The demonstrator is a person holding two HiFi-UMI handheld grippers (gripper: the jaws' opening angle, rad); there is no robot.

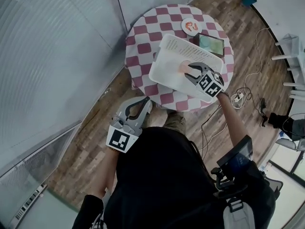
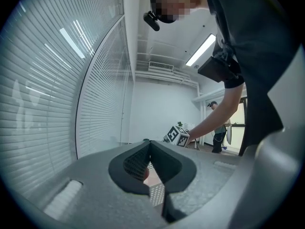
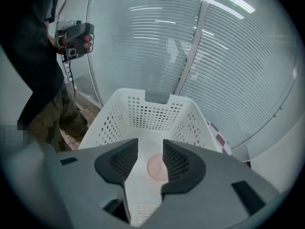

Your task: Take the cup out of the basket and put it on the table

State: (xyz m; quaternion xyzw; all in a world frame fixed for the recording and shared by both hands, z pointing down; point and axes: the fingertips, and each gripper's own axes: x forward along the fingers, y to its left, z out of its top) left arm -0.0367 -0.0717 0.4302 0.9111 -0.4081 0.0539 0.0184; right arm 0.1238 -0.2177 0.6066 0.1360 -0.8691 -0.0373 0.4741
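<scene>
While left tongs [image 2: 149, 146] sit closed, right tongs [image 3: 150, 143] gape empty over perforated basket's [image 3: 153, 111] round pink cup [image 3: 156, 167].

Black top [image 1: 162, 175], camouflage trousers [image 1: 174, 121], grey left gripper [image 1: 147, 103].

It looked like an office: blind-covered glass partitions [image 1: 57, 56] at nine o'clock, strip lights [image 2: 202, 49] overhead, cables [image 1: 243, 93] at three o'clock.

Pale pink cup [image 3: 155, 167]: round, on the basket floor, near centre; mouth up or down unclear. White plastic basket [image 3: 143, 112]: rectangular, perforated walls, upright, toward 5 o'clock on the round table [image 1: 143, 37], red-white checked top.
</scene>
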